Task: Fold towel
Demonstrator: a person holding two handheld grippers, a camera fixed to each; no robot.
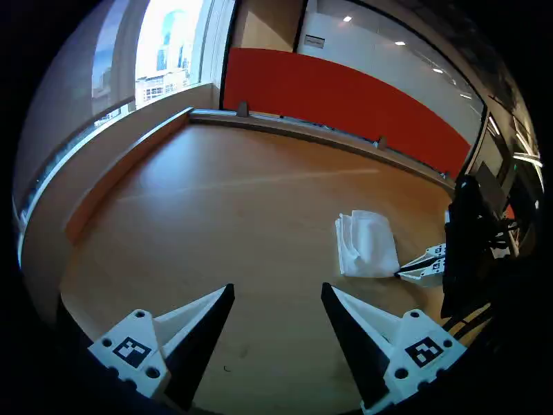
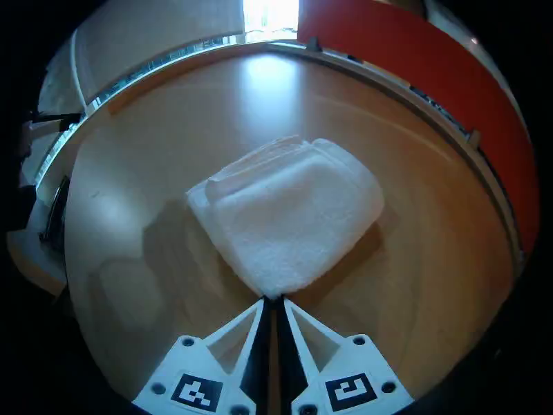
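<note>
right hand-held gripper (image 2: 274, 304) apparently pinching towel (image 2: 290, 207) corner, left hand-held gripper (image 1: 276, 297) released over wooden table (image 1: 242, 194), red panel (image 1: 345, 97) beyond

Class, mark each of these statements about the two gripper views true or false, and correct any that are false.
1. The towel lies folded on the wooden table. True.
2. The left gripper is closed. False: its fingers stand wide apart with nothing between them.
3. The right gripper has its tips at a corner of the towel. True; the fingers are nearly together, but whether they pinch the cloth cannot be told.
4. The towel is blue. False: it is white.
</note>
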